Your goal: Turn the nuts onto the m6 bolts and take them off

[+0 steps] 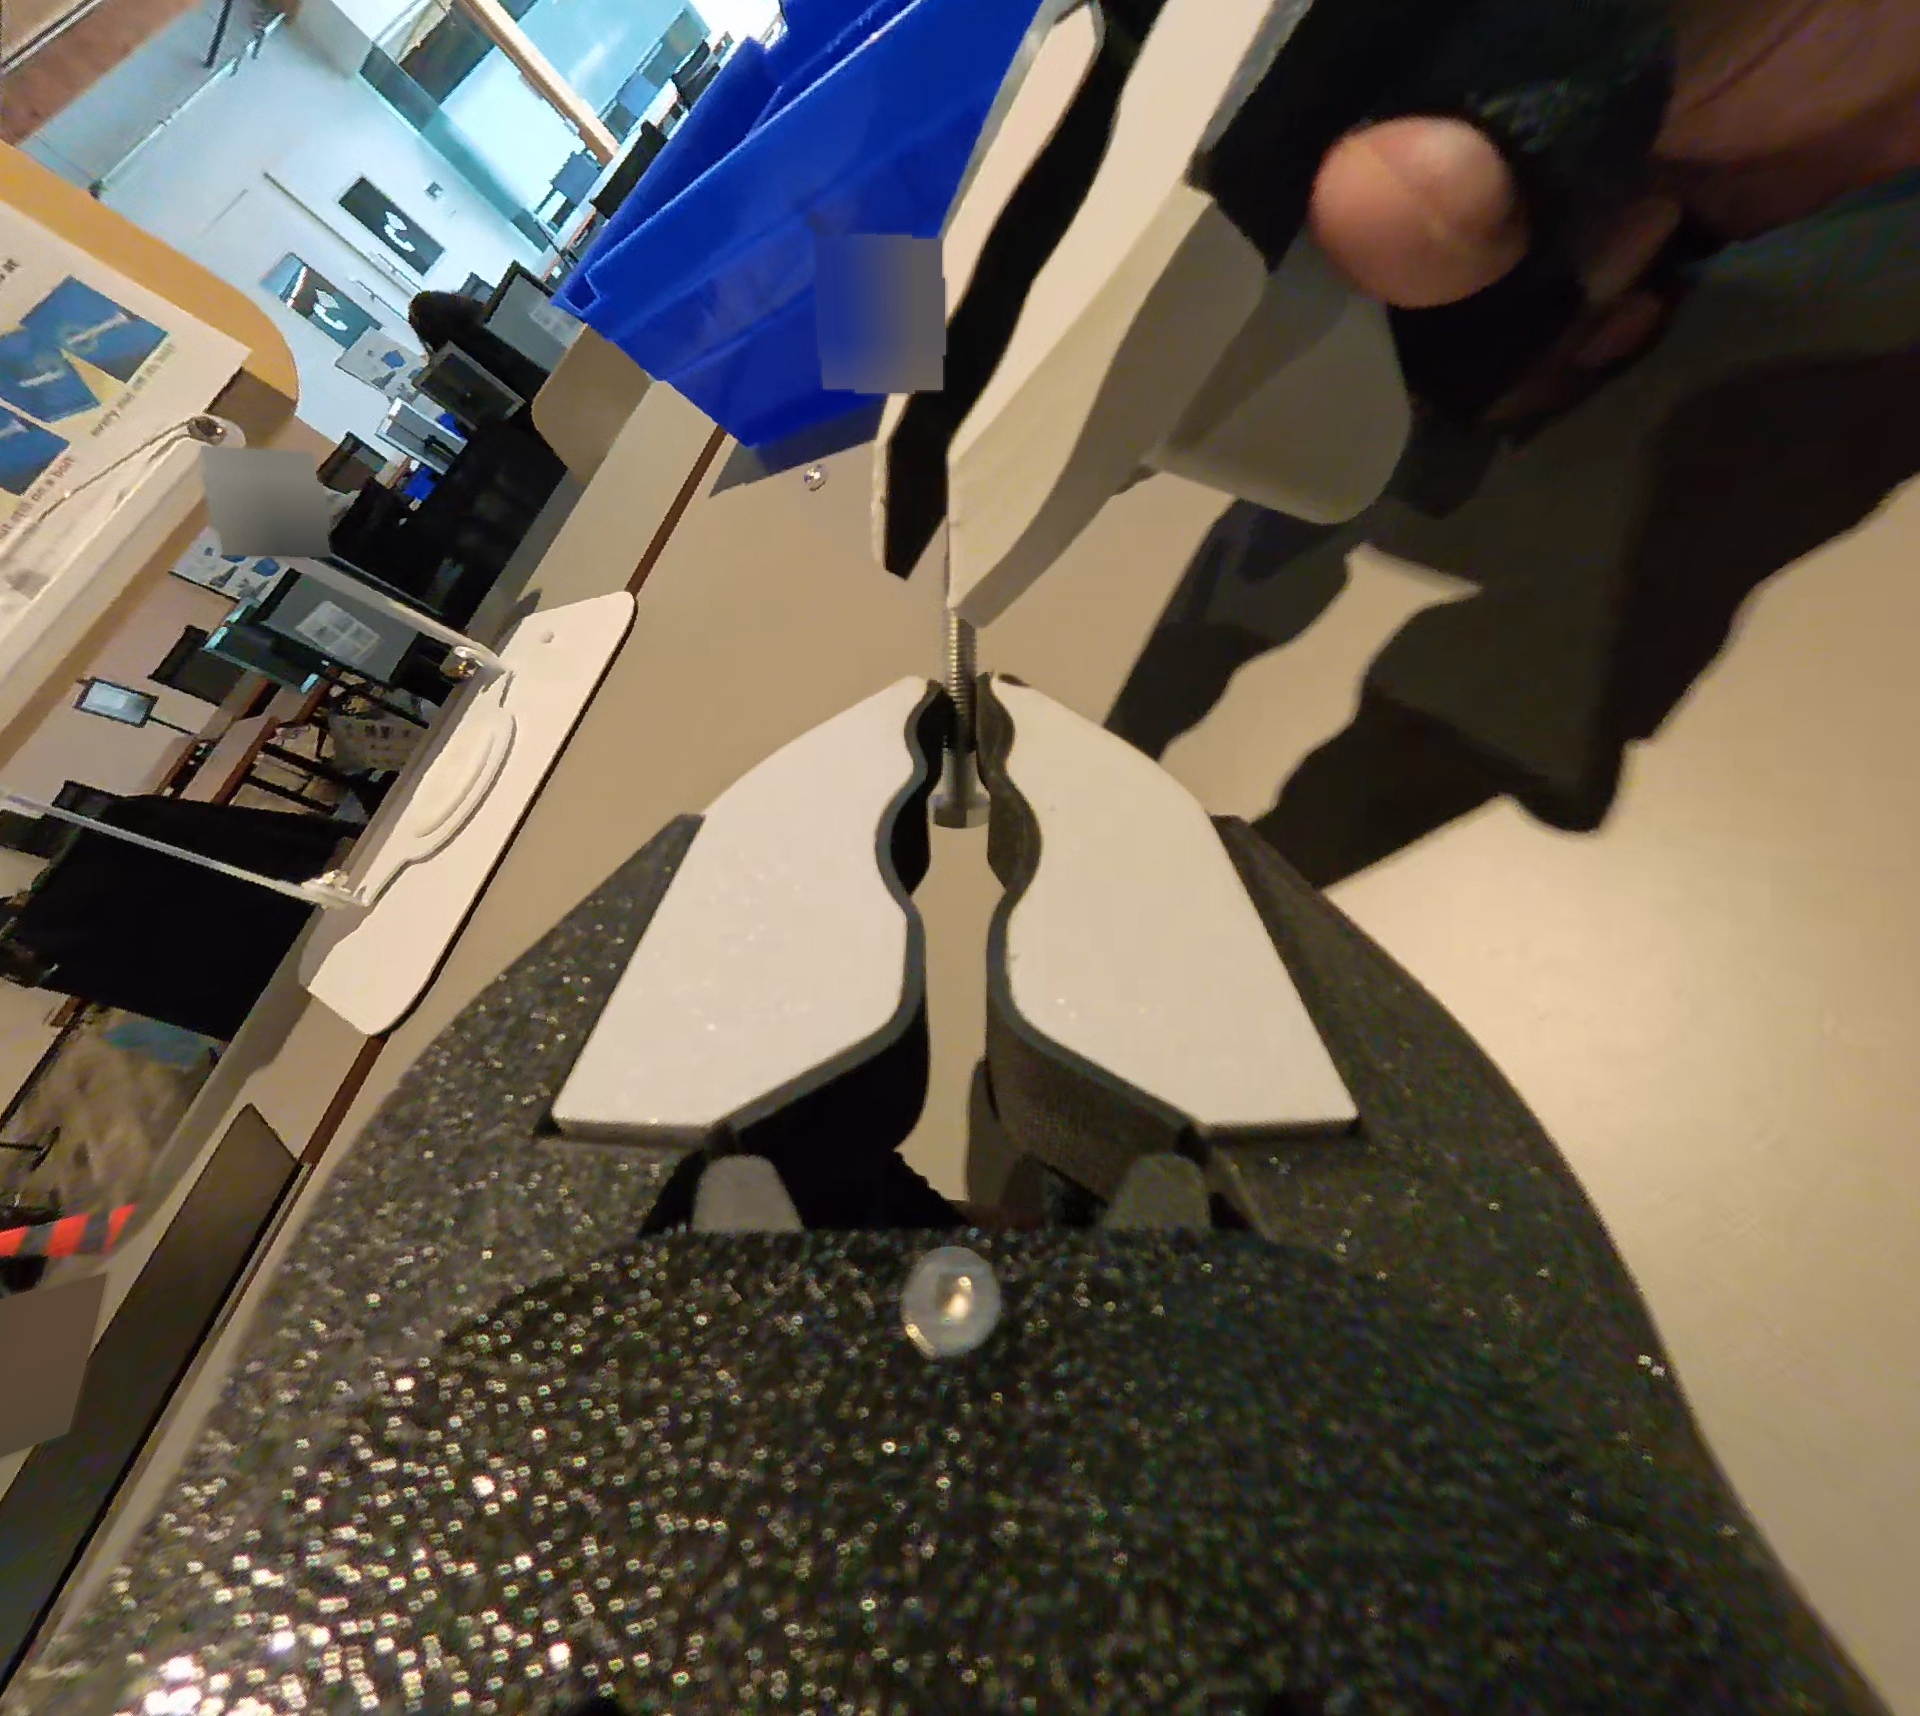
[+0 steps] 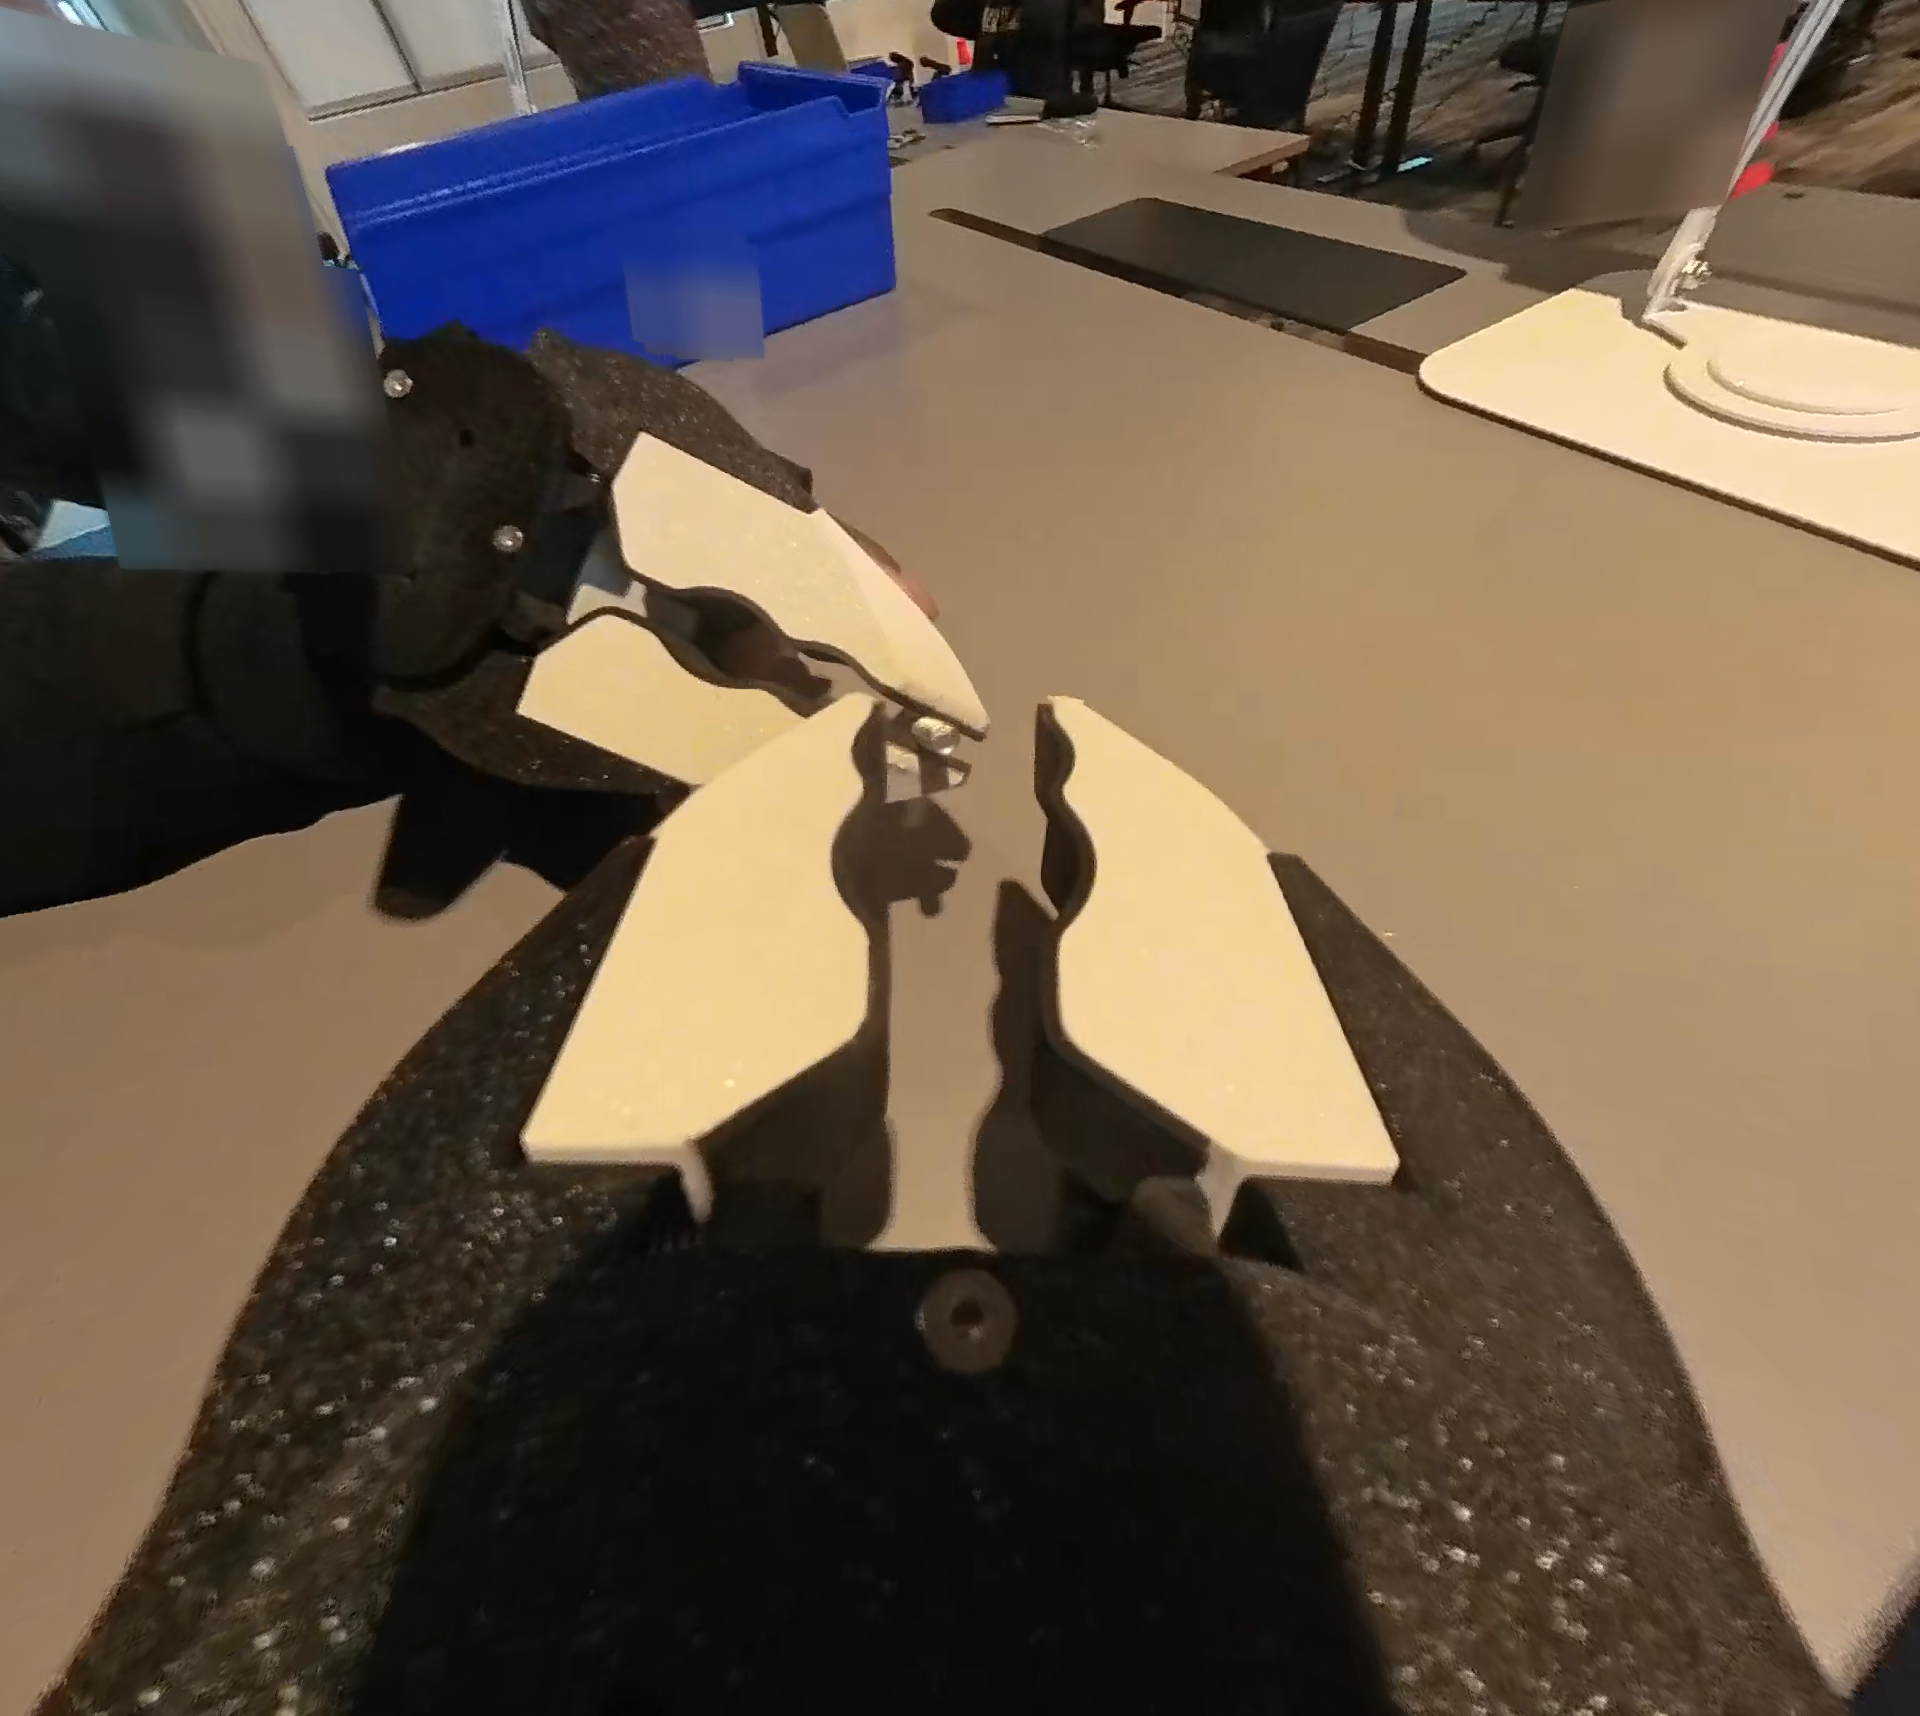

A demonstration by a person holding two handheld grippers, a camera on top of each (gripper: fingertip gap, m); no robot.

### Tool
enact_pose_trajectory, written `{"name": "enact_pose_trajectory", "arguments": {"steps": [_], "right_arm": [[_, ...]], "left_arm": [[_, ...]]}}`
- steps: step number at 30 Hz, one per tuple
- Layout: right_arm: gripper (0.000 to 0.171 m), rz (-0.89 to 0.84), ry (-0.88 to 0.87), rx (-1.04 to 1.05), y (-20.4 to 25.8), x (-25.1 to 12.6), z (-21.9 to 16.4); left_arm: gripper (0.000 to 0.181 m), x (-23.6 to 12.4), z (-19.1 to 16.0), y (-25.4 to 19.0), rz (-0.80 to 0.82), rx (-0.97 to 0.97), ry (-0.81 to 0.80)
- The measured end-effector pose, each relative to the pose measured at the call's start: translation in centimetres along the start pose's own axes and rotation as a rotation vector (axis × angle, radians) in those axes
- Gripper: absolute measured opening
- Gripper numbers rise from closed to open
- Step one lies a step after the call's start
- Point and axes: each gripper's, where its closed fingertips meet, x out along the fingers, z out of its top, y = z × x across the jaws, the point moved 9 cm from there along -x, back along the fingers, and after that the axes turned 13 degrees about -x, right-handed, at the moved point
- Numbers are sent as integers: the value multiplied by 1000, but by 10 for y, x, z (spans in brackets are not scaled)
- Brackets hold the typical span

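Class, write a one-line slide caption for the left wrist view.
Left gripper clamps a bolt while the right gripper meets its threaded tip.

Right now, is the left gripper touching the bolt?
Touching. The left wrist view shows the left gripper closed on the bolt, fingertips pinching its threaded shaft.

Left wrist view: we look forward along the left gripper [image 1: 961, 710], rolled sideways, close above the worktop [image 1: 1558, 1095]. Right wrist view: we look level along the right gripper [image 2: 956, 721], close. We find both views sharing the bolt [image 1: 954, 767], blue bin [image 2: 623, 212] and opposite gripper.
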Motion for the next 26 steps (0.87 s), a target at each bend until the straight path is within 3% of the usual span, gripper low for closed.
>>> {"name": "enact_pose_trajectory", "arguments": {"steps": [12,20,26], "right_arm": [[6,45,27,-20,4,2,-2],[6,-2,16,-58,2,-3,0],[6,-92,-95,-73,-5,-22,10]], "left_arm": [[5,1,1,-2,-8,14,-6],[11,-3,4,1,-1,-18,-73],[17,-14,8,14,25,-142,-204]]}}
